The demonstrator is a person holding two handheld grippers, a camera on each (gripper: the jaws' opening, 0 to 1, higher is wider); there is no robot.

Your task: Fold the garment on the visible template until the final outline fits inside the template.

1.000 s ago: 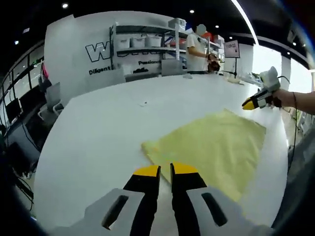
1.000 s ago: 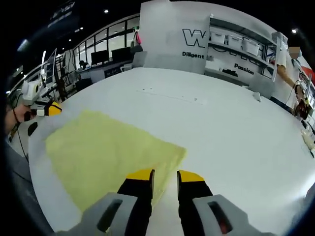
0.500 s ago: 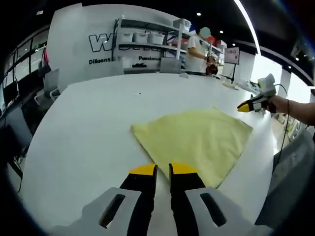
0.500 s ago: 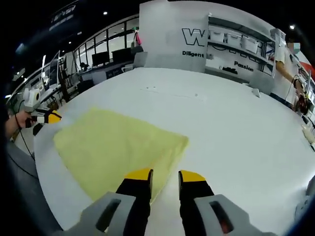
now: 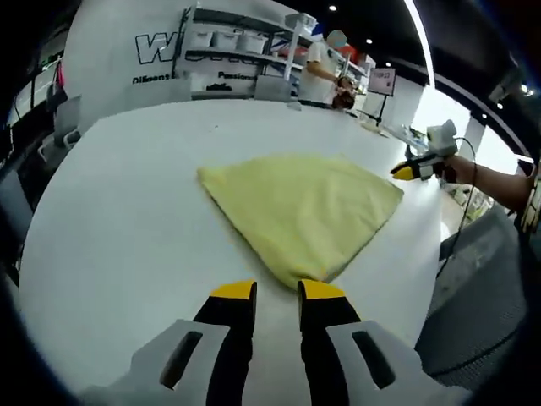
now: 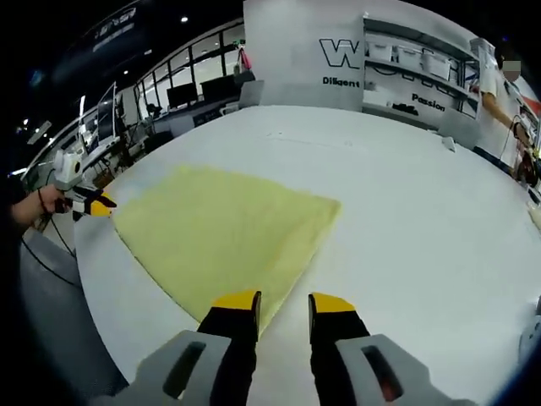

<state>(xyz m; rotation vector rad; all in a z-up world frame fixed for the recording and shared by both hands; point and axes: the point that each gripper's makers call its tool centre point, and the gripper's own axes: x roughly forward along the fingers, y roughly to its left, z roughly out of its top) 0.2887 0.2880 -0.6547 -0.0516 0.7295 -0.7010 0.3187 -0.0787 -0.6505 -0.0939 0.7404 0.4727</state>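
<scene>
A pale yellow garment (image 5: 300, 207) lies flat on the white table (image 5: 127, 220), folded into a four-cornered shape. Its near corner points at my left gripper (image 5: 277, 293), which hovers just short of it, open and holding nothing. In the right gripper view the garment (image 6: 224, 233) spreads ahead and to the left. My right gripper (image 6: 284, 303) is open and holding nothing, its tips just short of the cloth's near edge. The right gripper (image 5: 412, 169), held by a hand, hovers off the cloth's right corner. The left gripper (image 6: 95, 205) shows by the left corner.
The table's (image 6: 406, 228) curved near edge runs under both grippers. A white wall with lettering (image 5: 169, 46) and shelves of bins (image 5: 228, 42) stand at the back, with a person (image 5: 321, 68) beside them. Desks and monitors (image 6: 194, 93) stand beyond the table's far left side.
Both cameras have pulled back toward the near table edge, so the cloth now sits ahead of the jaw tips. The left jaws stand a little wider apart. The garment has not changed shape.
</scene>
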